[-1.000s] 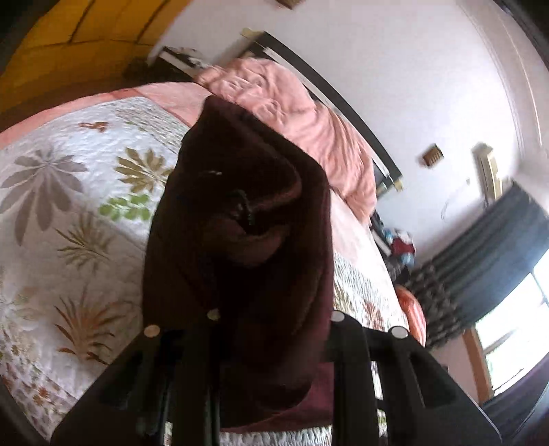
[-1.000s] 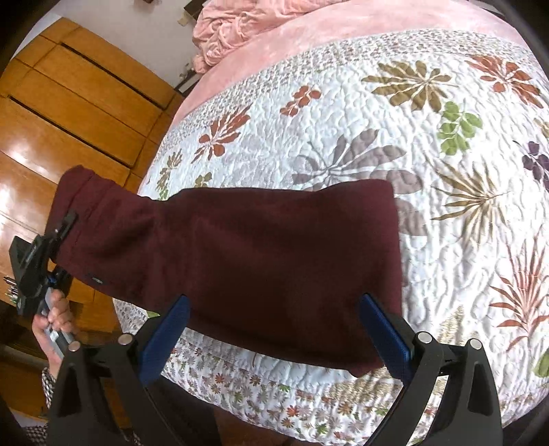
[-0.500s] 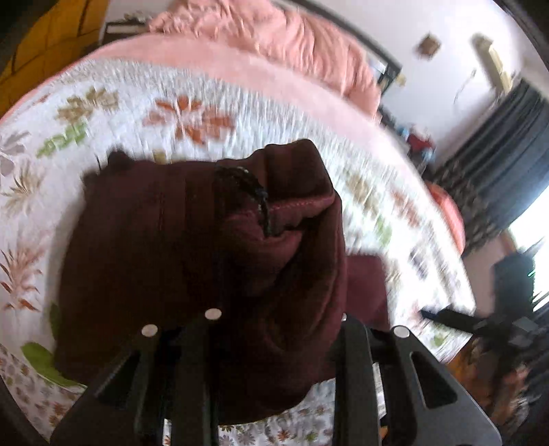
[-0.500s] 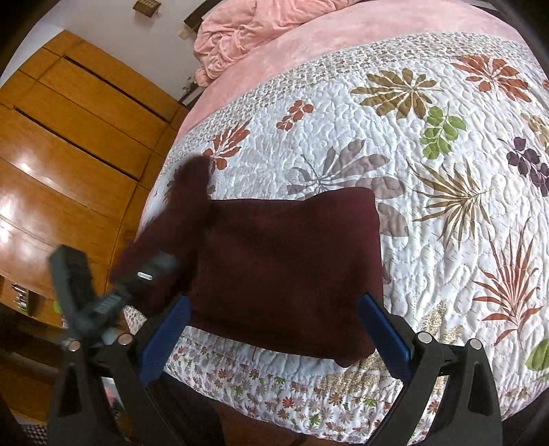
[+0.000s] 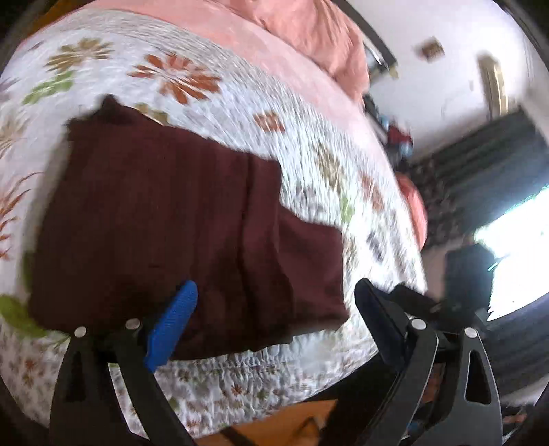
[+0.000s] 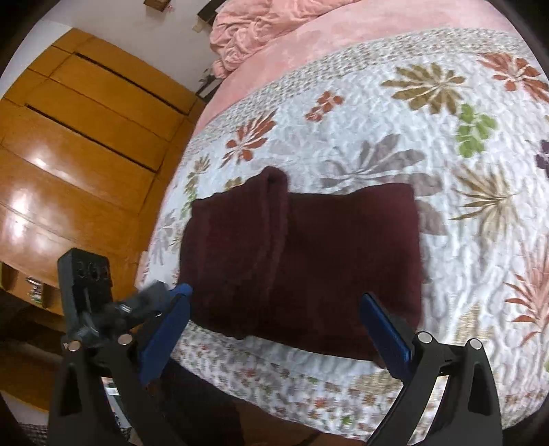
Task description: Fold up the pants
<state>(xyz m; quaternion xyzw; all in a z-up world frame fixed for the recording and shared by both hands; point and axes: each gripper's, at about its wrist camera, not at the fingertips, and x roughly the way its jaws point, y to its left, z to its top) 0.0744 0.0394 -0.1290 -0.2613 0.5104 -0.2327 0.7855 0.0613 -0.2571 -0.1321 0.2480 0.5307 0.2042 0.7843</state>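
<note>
The dark maroon pants lie folded in a thick rectangle on the floral quilt near the bed's front edge; they also show in the right wrist view. One layer lies over the left part, its edge forming a ridge. My left gripper is open and empty, just above the pants' near edge. My right gripper is open and empty, also at the near edge. The left gripper's body shows at the left of the right wrist view.
The white floral quilt covers the bed, with a pink sheet and a bunched pink blanket at the head. A wooden wardrobe stands left of the bed. Dark curtains and a bright window are on the right.
My left gripper carried the pants' end over onto the rest, let go and opened. It has pulled back toward the bed's edge. The right gripper stayed open and barely moved.
</note>
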